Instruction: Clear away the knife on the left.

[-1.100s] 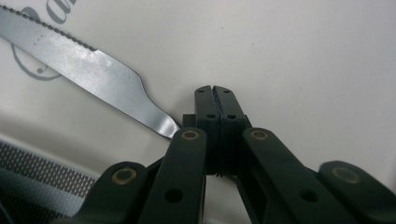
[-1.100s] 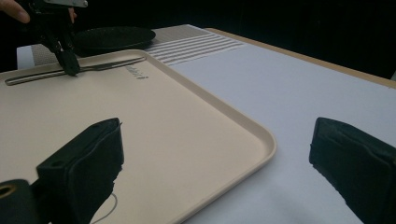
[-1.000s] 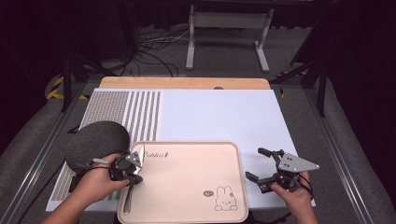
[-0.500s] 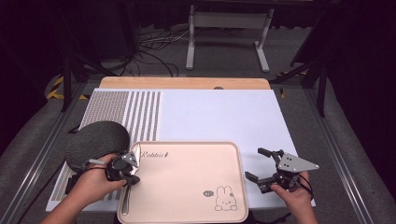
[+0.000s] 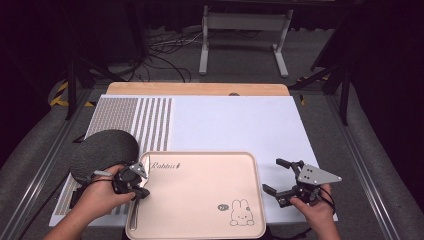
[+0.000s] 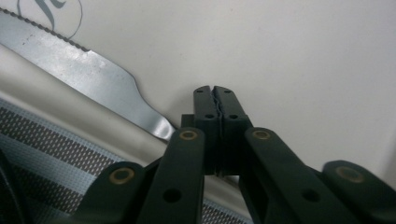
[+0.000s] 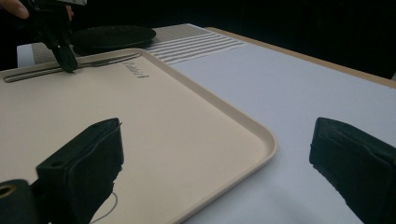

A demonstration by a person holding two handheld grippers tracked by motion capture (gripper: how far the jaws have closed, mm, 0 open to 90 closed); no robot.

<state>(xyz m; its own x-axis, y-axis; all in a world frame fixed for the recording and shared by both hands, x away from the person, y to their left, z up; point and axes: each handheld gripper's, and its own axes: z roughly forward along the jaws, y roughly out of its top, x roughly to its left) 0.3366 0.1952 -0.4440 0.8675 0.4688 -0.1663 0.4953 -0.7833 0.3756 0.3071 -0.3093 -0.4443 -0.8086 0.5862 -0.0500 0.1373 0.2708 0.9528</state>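
At the far left of the high view a dark round plate (image 5: pixel 104 154) lies on the counter (image 5: pixel 235 125), just behind the left tool (image 5: pixel 140 191) and the hand that carries it. This tool sits over the left edge of the cream tray (image 5: pixel 200 195), in the same spot as a second ago, with the hand unmoved. In the left gripper view its jaws stand pressed together, pad against pad, with nothing visible between them; they have just opened by a trace, too little to show a gap. The knife (image 6: pixel 93 79) lies flat on the tray along its left rim, just to the left of the jaw tips and partly under the tool's body, its serrated blade running away from the tool; whether the tool touches it cannot be told. It lies where it did in the earlier frames.

The tray itself has not shifted; its rabbit drawing (image 5: pixel 242 212) sits between the two tools, nearer the right one.

The right tool (image 5: pixel 280 180) rests on the counter just beyond the tray's right edge, jaws wide apart and empty, pointing towards the tray, unchanged from before.
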